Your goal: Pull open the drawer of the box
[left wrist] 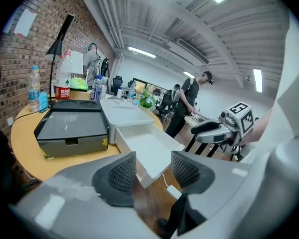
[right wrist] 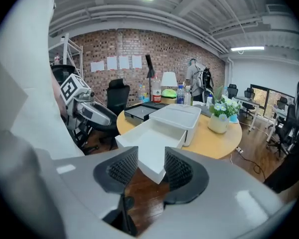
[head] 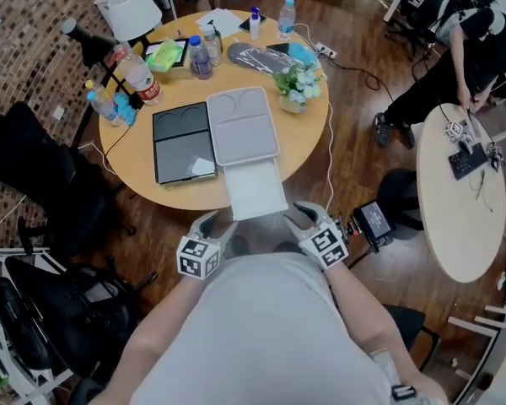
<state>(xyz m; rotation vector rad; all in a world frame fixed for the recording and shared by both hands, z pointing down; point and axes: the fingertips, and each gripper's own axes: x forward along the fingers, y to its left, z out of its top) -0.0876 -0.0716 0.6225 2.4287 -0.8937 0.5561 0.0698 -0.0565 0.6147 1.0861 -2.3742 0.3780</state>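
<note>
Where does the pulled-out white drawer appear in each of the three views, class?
Head view: white drawer, centre, overhanging the near edge of the round table.
Left gripper view: drawer, centre, one corner pointing at the camera.
Right gripper view: drawer, centre, again corner-on.
Shared landmark: the dark grey box beside the white box.

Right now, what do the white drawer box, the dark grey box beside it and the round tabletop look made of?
White drawer box: likely matte plastic, uniform colour, rounded moulded edges. Dark grey box: probably plastic too, lid faintly glossy. Round tabletop: wood or laminate, pale tan, smooth; can't tell which.
</note>
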